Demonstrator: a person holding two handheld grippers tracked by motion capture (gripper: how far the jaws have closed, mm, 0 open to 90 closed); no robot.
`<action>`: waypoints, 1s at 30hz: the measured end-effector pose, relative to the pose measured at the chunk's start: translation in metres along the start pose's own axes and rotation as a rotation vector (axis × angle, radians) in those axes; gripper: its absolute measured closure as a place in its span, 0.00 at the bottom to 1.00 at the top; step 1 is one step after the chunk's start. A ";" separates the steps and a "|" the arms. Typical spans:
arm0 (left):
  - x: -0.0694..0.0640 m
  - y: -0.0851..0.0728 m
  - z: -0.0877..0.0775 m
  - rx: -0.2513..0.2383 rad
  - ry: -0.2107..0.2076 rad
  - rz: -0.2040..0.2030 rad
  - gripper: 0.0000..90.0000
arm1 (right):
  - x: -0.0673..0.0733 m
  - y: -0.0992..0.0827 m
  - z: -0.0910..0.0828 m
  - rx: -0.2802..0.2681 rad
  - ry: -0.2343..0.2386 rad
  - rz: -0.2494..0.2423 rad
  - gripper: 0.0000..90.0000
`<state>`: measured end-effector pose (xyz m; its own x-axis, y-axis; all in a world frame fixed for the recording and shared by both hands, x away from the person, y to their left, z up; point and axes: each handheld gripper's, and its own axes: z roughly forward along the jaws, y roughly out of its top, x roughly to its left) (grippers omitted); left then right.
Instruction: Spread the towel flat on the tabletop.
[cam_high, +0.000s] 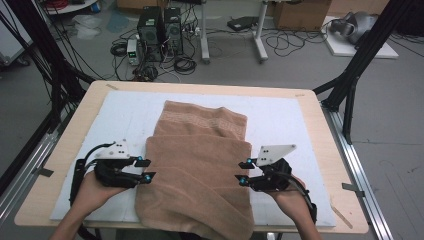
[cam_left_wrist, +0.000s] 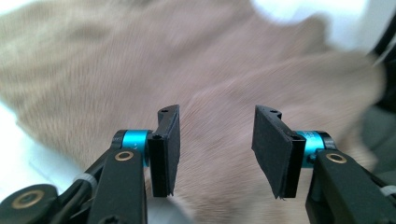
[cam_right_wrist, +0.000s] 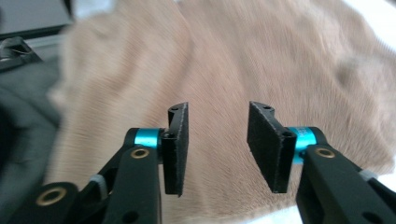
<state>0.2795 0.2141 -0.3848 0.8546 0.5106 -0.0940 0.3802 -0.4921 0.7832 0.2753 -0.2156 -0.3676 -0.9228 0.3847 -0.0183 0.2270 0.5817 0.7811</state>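
A tan towel lies folded over itself on a white mat, and its near end hangs past the table's front edge. My left gripper hovers at the towel's left edge, jaws apart and pointing inward. My right gripper hovers at the towel's right edge, also with its jaws apart. In the left gripper view the gripper is open above the towel, with nothing between the pads. In the right gripper view the gripper stands open over the towel in the same way.
The mat rests on a wooden table with metal rails along its sides. Black frame posts rise at the far corners. Computer towers and cables sit on the floor beyond the table.
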 end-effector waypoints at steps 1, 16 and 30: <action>0.004 -0.004 0.006 0.006 0.005 -0.016 0.60 | -0.005 -0.007 0.010 0.011 0.005 0.020 0.63; 0.007 -0.022 0.036 0.104 0.040 0.023 0.91 | -0.012 -0.039 0.067 0.128 0.074 0.058 0.87; -0.028 -0.029 -0.001 0.027 -0.004 0.083 0.94 | 0.007 -0.036 0.050 0.117 0.127 0.025 0.95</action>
<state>0.2436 0.2148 -0.4042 0.8851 0.4644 -0.0321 0.3174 -0.5517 0.7713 0.2764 -0.1980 -0.4269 -0.9465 0.3113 0.0849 0.2784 0.6551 0.7024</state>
